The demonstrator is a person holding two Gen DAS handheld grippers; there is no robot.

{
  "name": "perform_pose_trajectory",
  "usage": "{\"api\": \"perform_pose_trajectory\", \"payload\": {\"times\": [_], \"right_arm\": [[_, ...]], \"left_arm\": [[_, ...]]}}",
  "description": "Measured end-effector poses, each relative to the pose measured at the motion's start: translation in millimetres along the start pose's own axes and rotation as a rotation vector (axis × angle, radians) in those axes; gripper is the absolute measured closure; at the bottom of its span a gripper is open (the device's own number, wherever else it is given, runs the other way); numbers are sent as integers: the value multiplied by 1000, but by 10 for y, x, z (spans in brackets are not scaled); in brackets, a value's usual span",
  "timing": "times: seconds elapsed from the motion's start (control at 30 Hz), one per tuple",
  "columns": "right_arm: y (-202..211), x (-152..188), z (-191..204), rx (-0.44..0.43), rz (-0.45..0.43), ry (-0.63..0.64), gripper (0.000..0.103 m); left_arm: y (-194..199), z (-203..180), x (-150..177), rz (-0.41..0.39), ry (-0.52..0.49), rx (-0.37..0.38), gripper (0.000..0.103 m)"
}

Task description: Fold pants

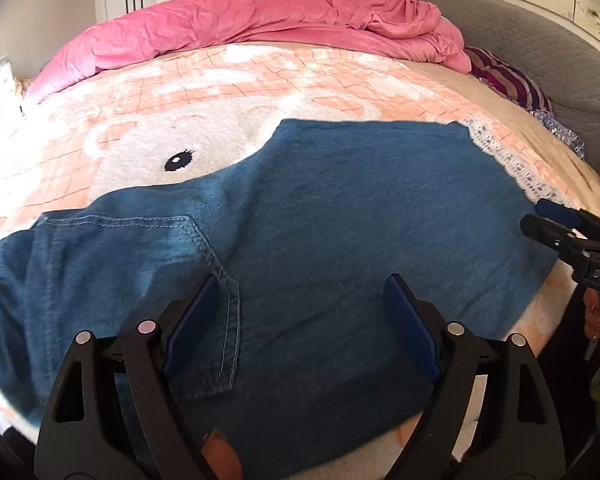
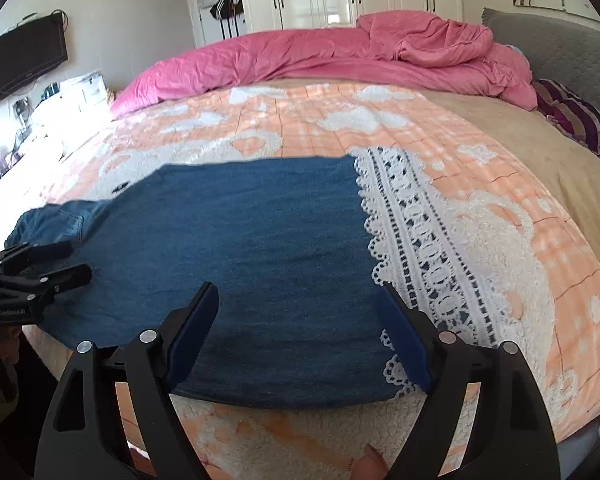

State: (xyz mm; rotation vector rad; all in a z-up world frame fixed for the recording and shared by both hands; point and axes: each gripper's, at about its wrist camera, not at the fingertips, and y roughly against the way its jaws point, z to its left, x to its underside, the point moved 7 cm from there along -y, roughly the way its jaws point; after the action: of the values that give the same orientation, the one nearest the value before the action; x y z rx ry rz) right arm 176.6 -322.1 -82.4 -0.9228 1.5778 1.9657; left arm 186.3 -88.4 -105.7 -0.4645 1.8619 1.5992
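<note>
The blue denim pants [image 1: 300, 248] lie flat on the peach-and-white blanket [image 1: 140, 120]. Over the pants, beside their back pocket [image 1: 140, 280], the left gripper [image 1: 300, 312] hangs with jaws spread wide. The right gripper [image 1: 548, 220] sits at the pants' lace-trimmed end.

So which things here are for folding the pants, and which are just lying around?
For the job: blue denim pants, left gripper, right gripper.

Just lying about: pink duvet, striped cloth, peach blanket underneath.

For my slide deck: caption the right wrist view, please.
Open right hand-held gripper above blue denim pants with white lace hem on a peach blanket.
</note>
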Motion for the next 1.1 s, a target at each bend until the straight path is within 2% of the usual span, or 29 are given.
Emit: {"api": "perform_pose_trajectory", "payload": {"times": [0.13,0.2,0.27,0.37,0.5,0.63,0.8,1.1], "right_arm": [[183,-94,-124,29,-82,-66,21],[247,-117,-221,43,-105,-102,18],[301,-131,-305,71,-123,-121,17],[400,-123,-437,86,-151,-171,16],[520,-89,-649,117,-187,-247,15],[625,-49,-833,140,-211,-317,15],[624,44,-928,147,-196,-352,10],[425,185,-1039,50,-127,-442,9]], "left_arm": [[214,-99,-124,-44,-12,-6,25],[308,-161,-202,-58,-6,11,20],[390,-229,-286,-79,-7,27,17],[457,-340,-401,-92,-16,29,17],[518,-516,-536,-98,-3,73,15],[536,-716,-670,-116,-43,79,12],[437,-1017,-852,-117,-100,104,9],[-32,-1514,-1157,-70,-201,154,9]]}}
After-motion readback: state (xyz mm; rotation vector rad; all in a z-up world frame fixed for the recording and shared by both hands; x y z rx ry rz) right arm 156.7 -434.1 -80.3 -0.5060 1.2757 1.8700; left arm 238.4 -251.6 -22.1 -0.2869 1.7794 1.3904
